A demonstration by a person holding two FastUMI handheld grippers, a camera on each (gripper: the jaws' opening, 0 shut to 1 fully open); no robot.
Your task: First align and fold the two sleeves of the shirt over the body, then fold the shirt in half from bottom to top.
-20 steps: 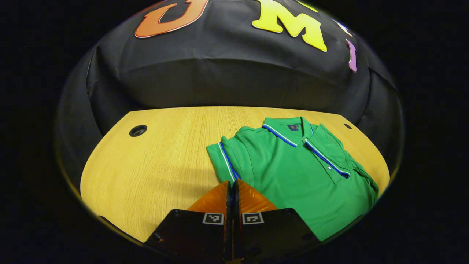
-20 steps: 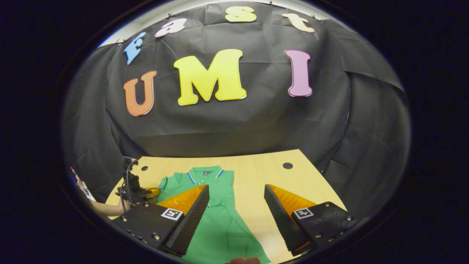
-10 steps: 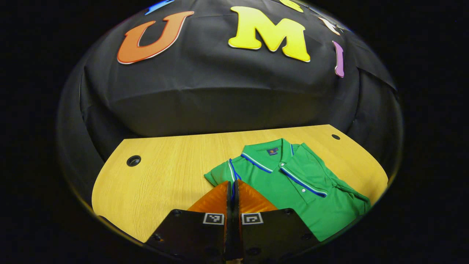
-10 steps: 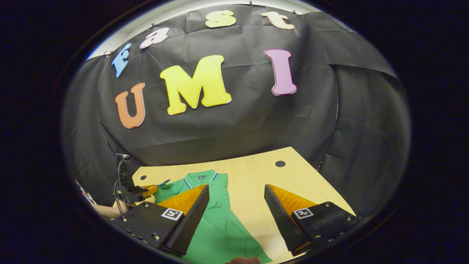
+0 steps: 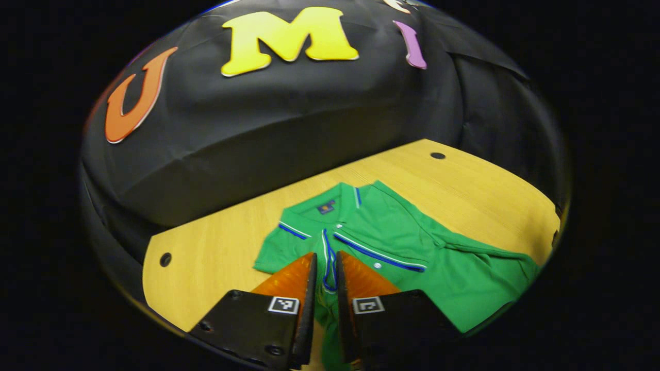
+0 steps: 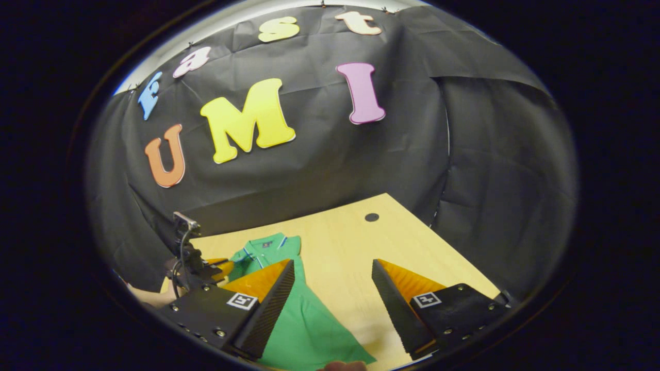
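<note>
Here the left gripper [image 5: 325, 268] sits low over the shirt [image 5: 392, 247], its two fingers drawn close with only a thin slot between them. The striped edge of a sleeve [image 5: 327, 257] runs up through that slot, and green cloth hangs down between the fingers, so the fingers appear to pinch the sleeve; whether both press on it firmly I cannot tell for certain. The gripper points across the shirt's chest toward the collar [image 5: 330, 208].

In the right gripper view, the right gripper [image 6: 332, 281] is held above the table [image 6: 356, 242], fingers spread wide with nothing between them. It looks forward over the lower body of the shirt [image 6: 304, 330], which lies under and just beside its left-hand finger. Farther off at the left of that view, the left gripper [image 6: 211, 268] shows with a cable and a small camera on top, at the shirt's shoulder near the collar, and a bare forearm [image 6: 147, 298] reaches in below it.

The shirt is a green polo with blue and white trim on collar, placket and sleeve edges. It lies front-up on a light wooden table, collar toward the back wall. The table [image 5: 216, 257] has small round holes [image 5: 438, 155] near its far corners. Black cloth [image 5: 289, 118] closes the booth behind and to the sides of the table.
</note>
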